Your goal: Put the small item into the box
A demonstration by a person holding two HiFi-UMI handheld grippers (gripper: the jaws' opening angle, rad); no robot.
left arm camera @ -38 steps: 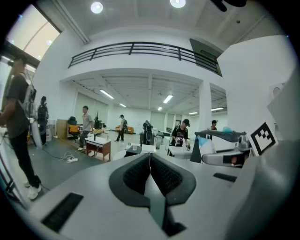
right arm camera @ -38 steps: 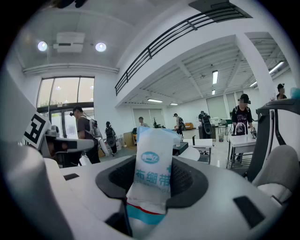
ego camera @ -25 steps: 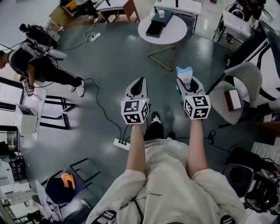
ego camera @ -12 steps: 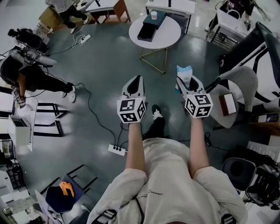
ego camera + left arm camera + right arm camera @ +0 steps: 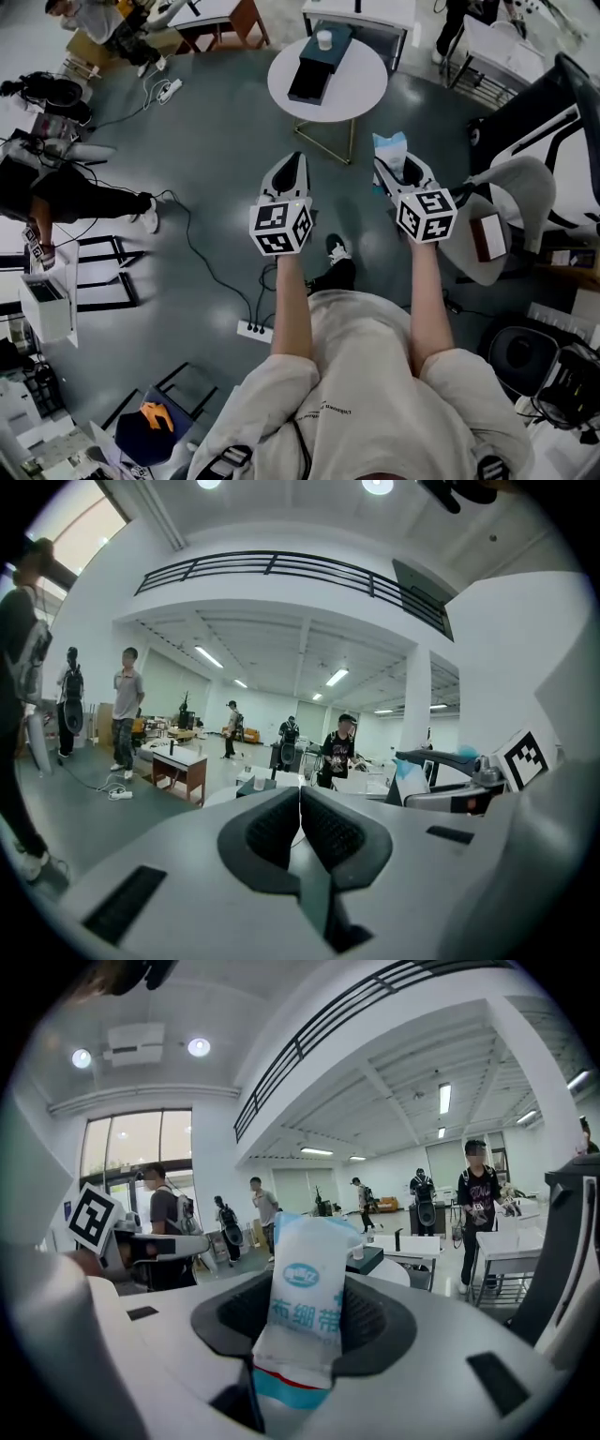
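Observation:
My right gripper is shut on a small white and blue packet, which sticks out past its tips. In the right gripper view the packet stands upright between the dark pads, with blue print on its face. My left gripper is shut with nothing in it; its pads meet in the left gripper view. A dark open box lies on a round white table ahead of both grippers, with a small white cup beside it. Both grippers hang over the grey floor, short of the table.
A grey chair carrying a brown box stands to the right. A power strip and cable lie on the floor at my left. A crouching person is at far left. Desks and several people stand further off.
The round table with the box has come nearer and shifted left in the head view. Both grippers keep their grip and pose.

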